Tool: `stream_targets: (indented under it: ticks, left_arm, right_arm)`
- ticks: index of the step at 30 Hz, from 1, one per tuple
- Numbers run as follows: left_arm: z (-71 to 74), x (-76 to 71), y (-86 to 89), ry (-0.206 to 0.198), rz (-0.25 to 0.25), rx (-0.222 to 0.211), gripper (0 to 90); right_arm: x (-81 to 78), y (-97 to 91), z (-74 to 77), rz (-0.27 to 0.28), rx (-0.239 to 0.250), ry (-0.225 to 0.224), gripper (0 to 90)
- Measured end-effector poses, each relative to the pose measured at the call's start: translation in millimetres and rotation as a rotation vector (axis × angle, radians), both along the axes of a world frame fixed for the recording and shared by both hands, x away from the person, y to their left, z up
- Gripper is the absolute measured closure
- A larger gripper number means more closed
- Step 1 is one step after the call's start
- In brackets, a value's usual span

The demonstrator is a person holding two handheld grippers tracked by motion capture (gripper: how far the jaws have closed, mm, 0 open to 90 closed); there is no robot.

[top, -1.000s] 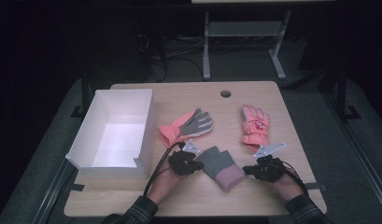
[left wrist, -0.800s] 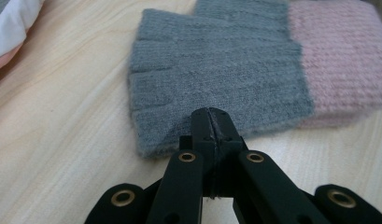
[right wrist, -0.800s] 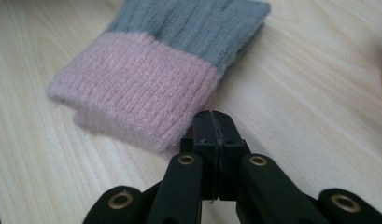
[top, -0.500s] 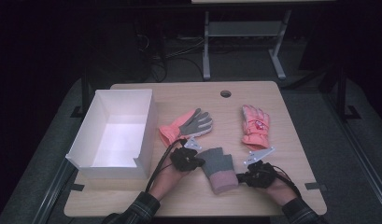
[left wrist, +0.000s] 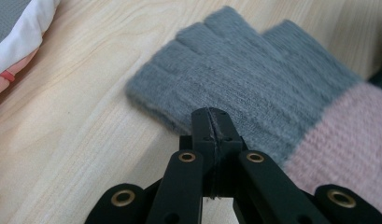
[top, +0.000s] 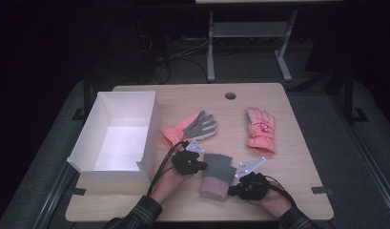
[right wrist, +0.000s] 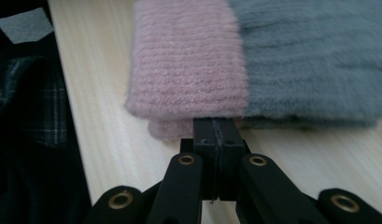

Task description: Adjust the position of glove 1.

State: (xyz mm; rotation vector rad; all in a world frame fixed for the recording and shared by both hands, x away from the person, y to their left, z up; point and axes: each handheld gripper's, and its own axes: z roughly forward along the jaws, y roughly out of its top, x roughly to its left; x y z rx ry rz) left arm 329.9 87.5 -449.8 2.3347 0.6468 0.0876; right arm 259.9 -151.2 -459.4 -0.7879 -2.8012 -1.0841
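Moved: my right gripper (top: 234,190) slid left with the knit glove (top: 217,174) | left gripper (top: 203,164): pressed together, pinching the grey finger-end edge | right gripper: pinching the pink cuff edge | glove: flat on bench (top: 297,157), between both grippers, near front edge

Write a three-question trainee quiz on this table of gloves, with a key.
1. True or false: the left tool is shut at the edge of the grey-and-pink knit glove.
2. How many salmon-pink gloves lie farther up the table? A) one B) two C) three
3. What stands at the table's left side?

Key: 1. true. 2. B: one palm-up glove and one ski glove. 3. A white box, nothing in it.
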Motion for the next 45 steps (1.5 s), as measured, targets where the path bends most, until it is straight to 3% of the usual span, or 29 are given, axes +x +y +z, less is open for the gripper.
stream_targets:
  ticks: [11,18,21,26,27,28,29,32,33,34,35,38,42,45]
  left_arm:
    - [2.3,1.6,5.5,0.003,0.018,-0.005,89.7]
    - [3.5,1.7,9.7,0.014,0.024,-0.011,89.7]
    - [6.5,1.9,13.9,0.005,0.026,-0.016,89.5]
    - [9.9,1.2,18.8,0.006,0.059,-0.022,77.7]
    - [12.3,0.0,20.9,0.003,0.064,-0.034,69.8]
    - [12.3,0.0,20.9,0.003,0.064,-0.034,65.3]
    - [13.5,-0.5,21.8,-0.002,0.068,-0.036,65.3]
    - [17.0,-2.6,23.6,-0.008,0.084,-0.051,51.6]
    - [20.3,-4.3,24.5,-0.013,0.096,-0.042,41.9]
    - [20.3,-4.3,24.5,-0.013,0.096,-0.042,35.2]
    - [21.7,-5.0,24.5,-0.013,0.116,-0.038,35.2]
    - [24.4,-7.8,23.6,0.012,0.114,-0.045,23.7]
    - [24.0,-17.3,16.9,0.035,0.076,-0.063,23.0]
    - [21.2,-24.9,6.2,0.032,0.027,-0.034,18.9]
  right_arm:
    - [-8.5,43.7,-2.6,0.093,0.015,-0.016,89.4]
    - [-9.1,51.6,-1.8,0.13,0.001,-0.058,89.4]
    - [-12.3,39.0,3.6,0.076,0.031,-0.023,86.8]
    - [-14.3,20.6,8.6,0.041,0.044,-0.042,79.8]
    - [-14.7,11.4,10.9,0.014,0.052,-0.051,74.2]
    - [-14.7,11.4,10.9,0.014,0.052,-0.051,74.2]
    - [-14.8,7.1,11.7,0.001,0.051,-0.053,70.7]
    - [-15.9,-6.4,13.0,-0.045,0.055,-0.055,60.6]
    - [-16.5,-15.9,13.3,-0.07,0.057,-0.068,53.2]
    - [-16.5,-15.9,13.3,-0.07,0.057,-0.068,53.2]
    - [-17.0,-20.4,13.8,-0.087,0.058,-0.07,50.0]
    - [-17.2,-33.7,13.9,-0.135,0.057,-0.09,39.6]
    - [-16.7,-50.3,13.3,-0.212,0.049,-0.106,26.6]
    - [-15.9,-62.8,11.9,-0.259,0.043,-0.11,22.1]
